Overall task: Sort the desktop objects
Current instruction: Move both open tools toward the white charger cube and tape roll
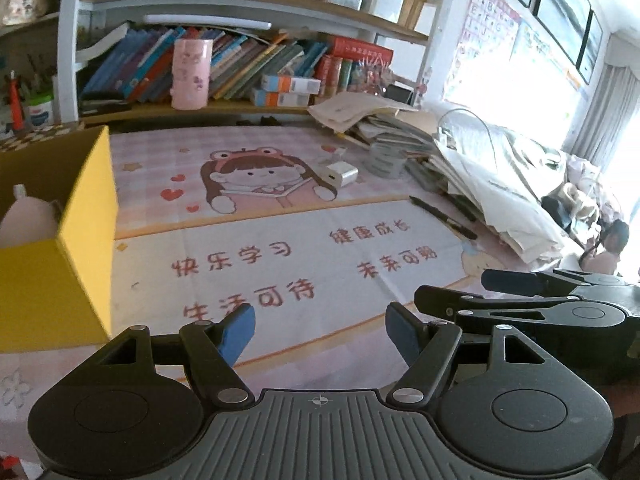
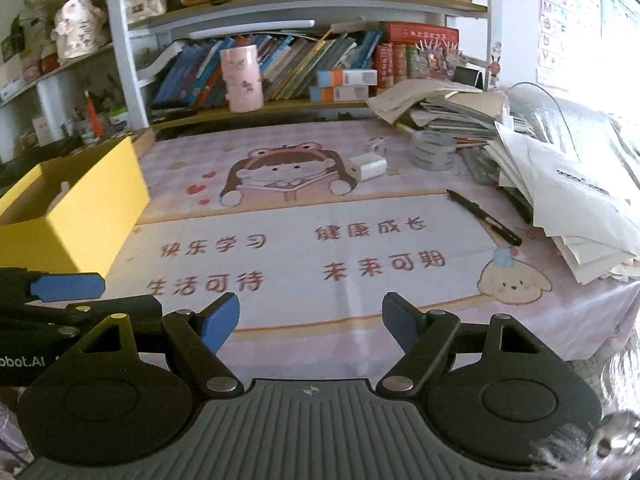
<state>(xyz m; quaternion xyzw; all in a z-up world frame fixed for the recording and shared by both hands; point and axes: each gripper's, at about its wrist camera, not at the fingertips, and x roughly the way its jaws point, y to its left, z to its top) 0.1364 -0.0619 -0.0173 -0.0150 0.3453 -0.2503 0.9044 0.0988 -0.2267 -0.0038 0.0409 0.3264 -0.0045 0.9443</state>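
On the desk, far right: black pen [image 2: 484, 216], white charger [image 2: 368, 167], tape roll [image 2: 434, 151]
Far left: yellow box [image 1: 86, 216]
Left claw [image 1: 320, 330]: wide, empty
Right claw [image 2: 311, 322]: wide, empty

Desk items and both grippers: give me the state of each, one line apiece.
left gripper: open, empty.
right gripper: open, empty.
yellow box: open-topped, a pale rounded item inside.
black pen: lying flat on the mat, capped end unclear.
white charger: resting on the mat, unplugged.
tape roll: lying flat beside the paper pile.
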